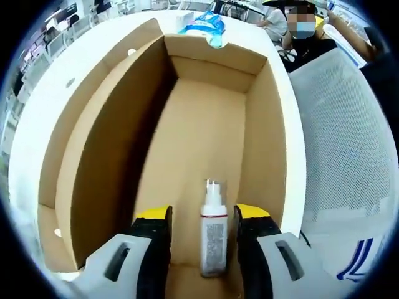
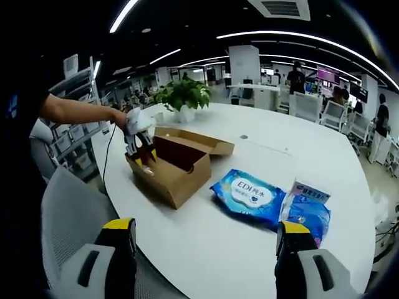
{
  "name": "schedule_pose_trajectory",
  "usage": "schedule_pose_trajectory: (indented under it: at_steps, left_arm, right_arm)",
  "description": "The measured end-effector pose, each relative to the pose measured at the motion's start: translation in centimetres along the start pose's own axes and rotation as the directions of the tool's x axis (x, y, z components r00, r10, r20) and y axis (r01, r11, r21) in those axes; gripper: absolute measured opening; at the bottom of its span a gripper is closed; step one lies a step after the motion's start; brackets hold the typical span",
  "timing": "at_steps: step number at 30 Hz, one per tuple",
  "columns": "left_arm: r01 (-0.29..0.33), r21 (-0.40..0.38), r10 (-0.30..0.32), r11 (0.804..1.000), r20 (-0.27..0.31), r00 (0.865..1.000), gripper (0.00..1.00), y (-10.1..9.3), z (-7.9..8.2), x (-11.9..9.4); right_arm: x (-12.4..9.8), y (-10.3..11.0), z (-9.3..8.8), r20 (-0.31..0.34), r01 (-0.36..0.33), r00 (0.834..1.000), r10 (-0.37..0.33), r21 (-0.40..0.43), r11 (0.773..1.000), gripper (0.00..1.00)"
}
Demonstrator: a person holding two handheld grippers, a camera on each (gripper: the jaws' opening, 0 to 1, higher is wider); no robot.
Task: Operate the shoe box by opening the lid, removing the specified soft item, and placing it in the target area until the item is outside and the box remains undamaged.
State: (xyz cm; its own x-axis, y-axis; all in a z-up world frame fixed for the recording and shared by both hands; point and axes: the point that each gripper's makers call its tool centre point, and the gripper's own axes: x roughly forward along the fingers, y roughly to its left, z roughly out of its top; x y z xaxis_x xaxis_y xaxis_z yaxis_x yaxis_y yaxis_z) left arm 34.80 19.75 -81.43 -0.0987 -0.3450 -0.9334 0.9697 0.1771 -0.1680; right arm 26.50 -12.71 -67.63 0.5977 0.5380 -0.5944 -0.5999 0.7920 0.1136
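Left tongs [image 1: 204,227] down in the open brown cardboard shoe box [image 1: 262,112], jaws either side of a small white spray bottle [image 1: 213,233].

Whether they touch it, I cannot tell. Right tongs [image 2: 204,240] spread wide over the white tabletop [image 2: 206,249]; blue wet-wipe pack [image 2: 248,196] ahead of them.

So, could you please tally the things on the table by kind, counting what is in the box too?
Box: 1
Spray bottle: 1
Blue packs: 2
Plant: 1
Total: 5
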Motion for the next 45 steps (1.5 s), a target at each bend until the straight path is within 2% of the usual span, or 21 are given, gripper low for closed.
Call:
schedule_pose_trajectory:
  at_steps: [3, 7, 11, 14, 18, 22, 28, 33, 45]
  left_arm:
    - [-0.014, 0.010, 0.014, 1.000, -0.012, 1.000, 0.38, 0.1, -0.2, 0.7]
    - [-0.041, 0.010, 0.041, 0.999, -0.038, 0.998, 0.35, 0.6, -1.4, 0.9]
    - [-0.060, -0.026, 0.060, 0.998, -0.007, 0.998, 0.37, 1.0, -1.6, 0.5]
    - [-0.080, 0.014, 0.081, 0.997, -0.066, 0.995, 0.35, 1.3, -3.1, 0.3]
    - [-0.086, -0.016, 0.085, 0.996, -0.066, 0.994, 0.32, 1.4, -4.0, 0.2]
    - [-0.096, -0.012, 0.095, 0.995, -0.081, 0.992, 0.27, 1.4, -4.6, 0.0]
    - [-0.104, 0.008, 0.104, 0.995, -0.077, 0.992, 0.20, 1.3, -4.5, 0.1]
    - [-0.122, 0.031, 0.124, 0.992, -0.081, 0.989, 0.20, 1.5, -4.5, 0.1]
    - [-0.175, 0.046, 0.177, 0.983, -0.044, 0.983, 0.19, 1.8, -3.5, -1.1]
  right_arm:
    - [-0.1, 0.0, 0.0, 0.003, 0.000, 1.000, 0.000, 0.002, 1.000, 0.93]
    - [-0.3, -0.2, -0.2, 0.004, 0.005, 1.000, -0.005, 0.002, 1.000, 0.93]
    - [-0.3, -0.2, -0.4, 0.000, 0.009, 1.000, -0.009, 0.006, 1.000, 0.93]
    - [-0.3, 0.0, -0.4, -0.001, 0.009, 1.000, -0.009, 0.006, 1.000, 0.93]
    - [-0.1, 0.3, -0.1, 0.005, 0.002, 1.000, -0.002, 0.005, 1.000, 0.93]
    - [0.1, 0.4, -0.1, 0.000, -0.002, 1.000, 0.002, -0.001, 1.000, 0.92]
    - [0.2, 0.7, 0.4, 0.005, -0.008, 1.000, 0.008, -0.011, 1.000, 0.92]
    - [0.1, 0.9, 0.7, 0.012, -0.011, 1.000, 0.011, -0.017, 1.000, 0.92]
    - [0.1, 1.1, 1.3, 0.041, -0.018, 0.999, 0.019, -0.039, 0.999, 0.89]
